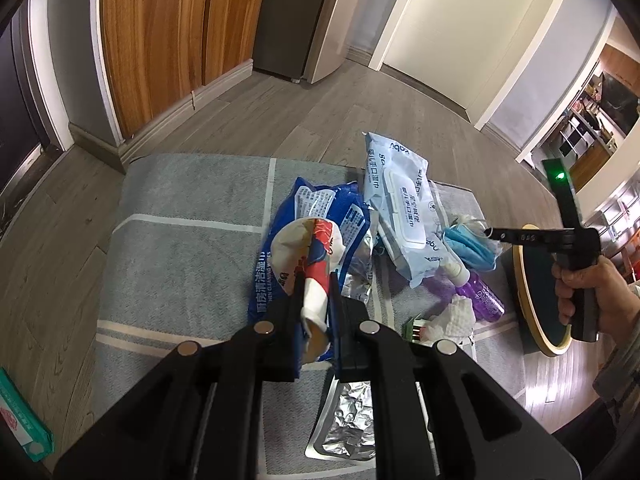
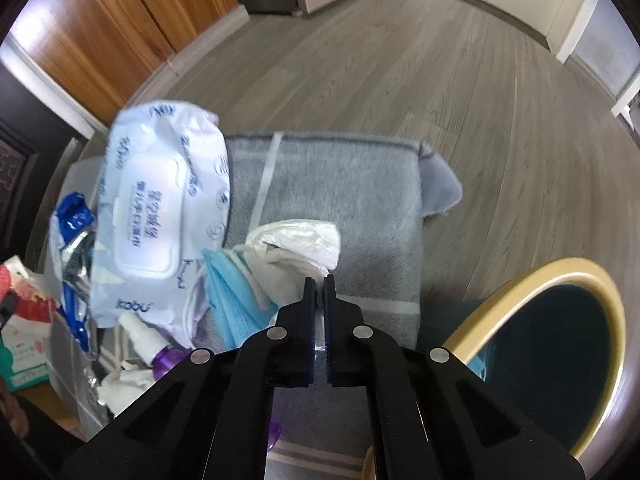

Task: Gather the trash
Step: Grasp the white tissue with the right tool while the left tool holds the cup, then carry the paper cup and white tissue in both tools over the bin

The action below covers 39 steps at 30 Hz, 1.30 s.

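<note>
Trash lies heaped on a grey rug (image 1: 180, 248): a pale wet-wipes pack (image 2: 160, 216), a blue wipes pouch (image 1: 320, 216), a blue face mask (image 2: 232, 292), a purple spray bottle (image 1: 482, 292), crumpled tissue (image 1: 456, 316) and a foil wrapper (image 1: 348, 424); the left gripper (image 1: 316, 284) has its jaws narrowed on a crushed red-and-white paper cup (image 1: 312, 256), held above the pouch; the right gripper (image 2: 319, 280) is drawn nearly shut at the edge of a white crumpled wipe (image 2: 296, 248) beside the mask, though whether the pads truly pinch that wipe or the mask's fold I cannot tell; a round bin with a pale wooden rim (image 2: 576, 280) stands just beside the rug on the right; the step in hand looks like picking up, both hands loaded or nearly so; the next move likely calls for lifting each piece clear and carrying it over the bin's dark mouth before the jaws release, taking care that the limp wipe does not drag the mask along.
</note>
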Available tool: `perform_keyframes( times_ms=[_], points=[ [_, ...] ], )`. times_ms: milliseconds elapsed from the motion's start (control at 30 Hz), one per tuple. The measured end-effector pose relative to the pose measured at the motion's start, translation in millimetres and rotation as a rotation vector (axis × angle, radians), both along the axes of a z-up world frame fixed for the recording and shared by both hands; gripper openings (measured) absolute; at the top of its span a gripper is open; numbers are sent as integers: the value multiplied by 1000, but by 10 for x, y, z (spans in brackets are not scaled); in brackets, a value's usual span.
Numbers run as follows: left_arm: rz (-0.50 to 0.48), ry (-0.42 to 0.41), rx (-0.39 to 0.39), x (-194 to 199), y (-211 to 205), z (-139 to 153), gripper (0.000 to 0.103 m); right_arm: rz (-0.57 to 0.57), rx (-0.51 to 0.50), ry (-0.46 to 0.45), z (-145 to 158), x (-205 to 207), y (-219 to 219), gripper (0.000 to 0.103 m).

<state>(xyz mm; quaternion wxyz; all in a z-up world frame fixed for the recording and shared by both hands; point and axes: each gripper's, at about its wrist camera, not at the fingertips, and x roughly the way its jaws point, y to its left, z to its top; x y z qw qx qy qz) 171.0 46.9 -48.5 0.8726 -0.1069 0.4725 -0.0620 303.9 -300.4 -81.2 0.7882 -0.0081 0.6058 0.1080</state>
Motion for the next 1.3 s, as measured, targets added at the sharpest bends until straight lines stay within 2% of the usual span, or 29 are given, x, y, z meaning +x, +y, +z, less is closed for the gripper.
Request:
perform_keyframes(
  times_ms=[367, 733, 967, 1300],
  points=[
    [-30, -39, 37, -18, -250, 148, 9, -19, 46, -122, 576, -222, -309, 5],
    [-124, -75, 31, -32, -898, 328, 9, -48, 76, -211, 1017, -623, -829, 5],
    [-208, -75, 26, -6, -1474, 386, 10, -92, 67, -218, 1080, -896, -1291, 5],
    [-338, -60, 16, -13, -2471, 392, 10, -149, 59, -174, 940, -1169, -1832, 5]
  ],
)
